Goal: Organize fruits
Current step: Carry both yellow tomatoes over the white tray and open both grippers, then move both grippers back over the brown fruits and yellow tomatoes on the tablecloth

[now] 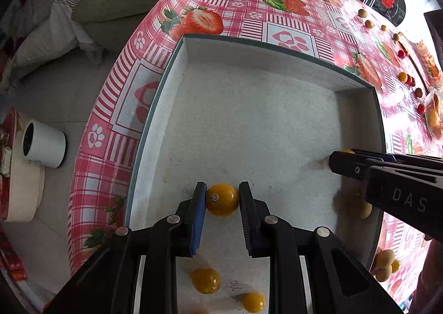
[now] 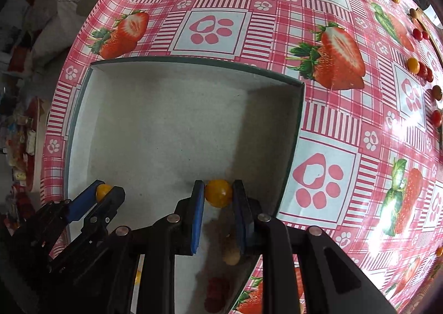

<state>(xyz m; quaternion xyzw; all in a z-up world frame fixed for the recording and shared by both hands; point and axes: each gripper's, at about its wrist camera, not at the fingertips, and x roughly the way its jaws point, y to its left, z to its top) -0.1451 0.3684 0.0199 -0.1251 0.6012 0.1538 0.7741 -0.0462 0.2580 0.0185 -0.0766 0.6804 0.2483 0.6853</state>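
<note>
A shallow white box (image 1: 249,109) with a dark green rim lies on the strawberry tablecloth; it also shows in the right wrist view (image 2: 166,120). My left gripper (image 1: 222,200) is shut on a yellow-orange fruit (image 1: 222,201) held over the box floor. My right gripper (image 2: 218,193) is shut on a yellow cherry tomato (image 2: 218,193) near the box's right wall. The right gripper also shows in the left wrist view (image 1: 343,160), the left gripper in the right wrist view (image 2: 106,192). Two more yellow fruits (image 1: 206,280) lie in the box below the left gripper.
Tan longans (image 1: 360,207) and a red fruit (image 2: 218,286) lie in the box by its right wall. Several loose tomatoes and longans (image 2: 414,64) string along the table's far right. More longans (image 1: 384,260) sit outside the box. A white pot (image 1: 44,143) stands on the floor.
</note>
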